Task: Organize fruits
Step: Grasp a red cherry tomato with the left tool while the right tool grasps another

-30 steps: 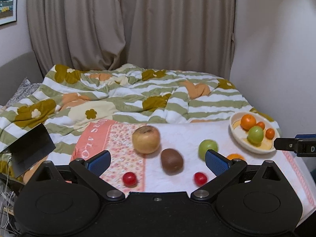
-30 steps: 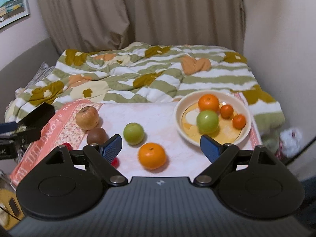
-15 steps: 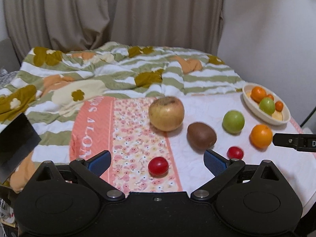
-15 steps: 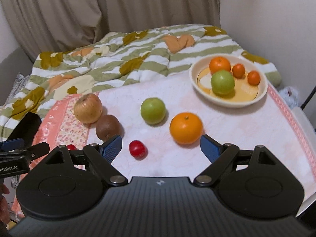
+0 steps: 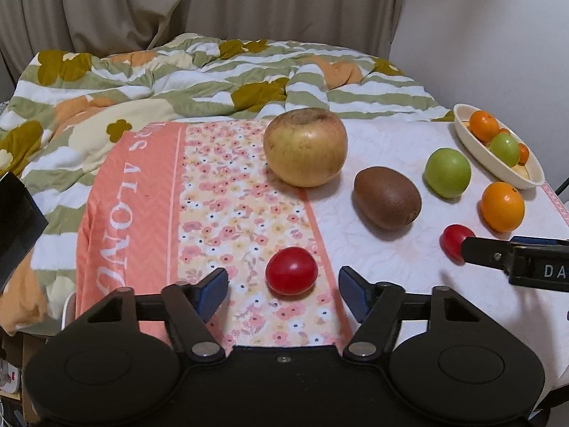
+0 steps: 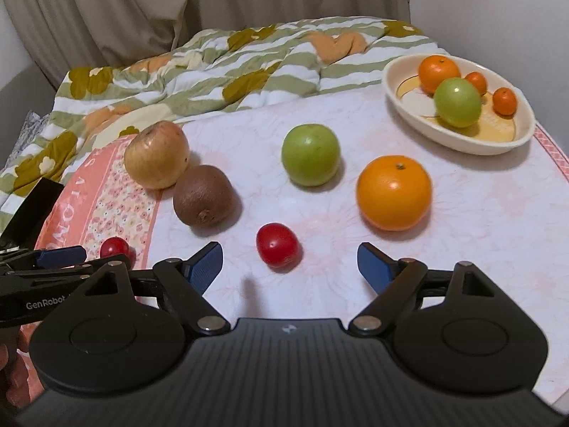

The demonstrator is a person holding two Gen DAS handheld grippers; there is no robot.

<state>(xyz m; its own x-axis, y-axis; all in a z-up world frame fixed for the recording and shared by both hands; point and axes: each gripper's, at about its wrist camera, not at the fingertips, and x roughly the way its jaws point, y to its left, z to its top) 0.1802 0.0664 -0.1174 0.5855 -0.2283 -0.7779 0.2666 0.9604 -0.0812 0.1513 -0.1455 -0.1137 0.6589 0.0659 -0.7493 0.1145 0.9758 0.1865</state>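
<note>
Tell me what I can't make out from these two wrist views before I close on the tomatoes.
- Left red tomato: right wrist view, partly hidden by the left gripper's fingers.
- Right red tomato: left wrist view, its right side is covered by a right gripper finger.
- Bowl: left wrist view, seen edge-on; its small oranges are mostly hidden behind the green fruit.
- Near table edge: both views, blocked by the gripper bodies.

Six loose fruits point(image 6: 310, 154) beside filled bowl point(image 6: 458, 138)
</note>
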